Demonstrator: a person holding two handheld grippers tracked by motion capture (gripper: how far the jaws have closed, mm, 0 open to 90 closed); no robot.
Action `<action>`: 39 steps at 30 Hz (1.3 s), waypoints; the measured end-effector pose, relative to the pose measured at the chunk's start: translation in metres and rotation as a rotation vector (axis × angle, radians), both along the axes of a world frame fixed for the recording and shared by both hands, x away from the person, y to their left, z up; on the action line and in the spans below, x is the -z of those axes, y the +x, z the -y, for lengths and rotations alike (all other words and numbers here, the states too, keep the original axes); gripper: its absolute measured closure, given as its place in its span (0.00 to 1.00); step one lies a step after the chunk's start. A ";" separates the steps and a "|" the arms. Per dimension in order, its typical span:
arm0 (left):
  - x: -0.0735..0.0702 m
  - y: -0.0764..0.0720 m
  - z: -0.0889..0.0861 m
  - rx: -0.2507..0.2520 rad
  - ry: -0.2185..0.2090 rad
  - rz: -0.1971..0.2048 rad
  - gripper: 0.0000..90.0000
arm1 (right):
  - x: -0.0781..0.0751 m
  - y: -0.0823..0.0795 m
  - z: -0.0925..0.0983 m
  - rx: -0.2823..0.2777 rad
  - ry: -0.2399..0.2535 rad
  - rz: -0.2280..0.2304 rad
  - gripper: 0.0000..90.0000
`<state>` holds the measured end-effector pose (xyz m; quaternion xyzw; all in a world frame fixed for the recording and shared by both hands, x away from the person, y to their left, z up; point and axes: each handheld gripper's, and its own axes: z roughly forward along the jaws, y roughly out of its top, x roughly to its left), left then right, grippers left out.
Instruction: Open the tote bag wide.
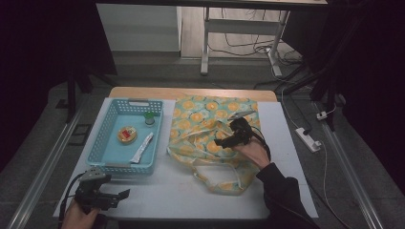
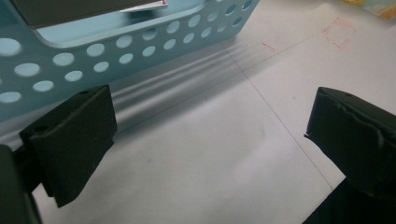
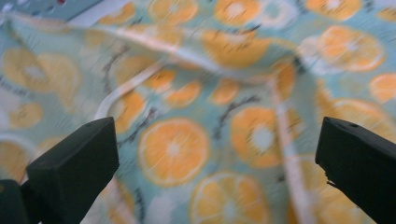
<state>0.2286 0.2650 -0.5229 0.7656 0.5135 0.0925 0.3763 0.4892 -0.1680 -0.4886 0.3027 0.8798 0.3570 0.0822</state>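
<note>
High view: a white table top (image 1: 181, 191) with a wooden far edge is seen on grey flooring, cables trailing behind. An orange-print bag (image 1: 210, 138) lies crumpled at centre-right, just right of a blue basket (image 1: 107, 138). The right gripper (image 1: 224, 141) is held over the bag, jaws wide apart, empty. The left gripper (image 1: 125, 194) is held at the near left, jaws apart.

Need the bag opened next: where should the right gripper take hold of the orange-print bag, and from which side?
Probably the white-edged handle loop of the orange-print bag, lying at its near end. It is thin and flat, so the open right gripper should come down from above, jaws astride the strap.
</note>
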 end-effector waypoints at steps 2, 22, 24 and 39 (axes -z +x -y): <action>0.000 0.000 0.000 -0.001 0.001 -0.001 0.02 | 0.004 -0.006 -0.001 -0.019 -0.008 -0.012 0.00; 0.000 0.001 0.000 -0.001 0.000 -0.005 0.03 | 0.040 -0.035 -0.023 -0.144 -0.148 0.037 0.08; 0.000 0.001 0.000 0.000 0.002 -0.004 0.03 | 0.039 -0.036 -0.024 -0.152 -0.151 0.039 0.10; 0.001 0.002 0.000 -0.001 0.006 -0.014 0.03 | 0.029 -0.048 -0.028 -0.248 -0.149 0.020 0.95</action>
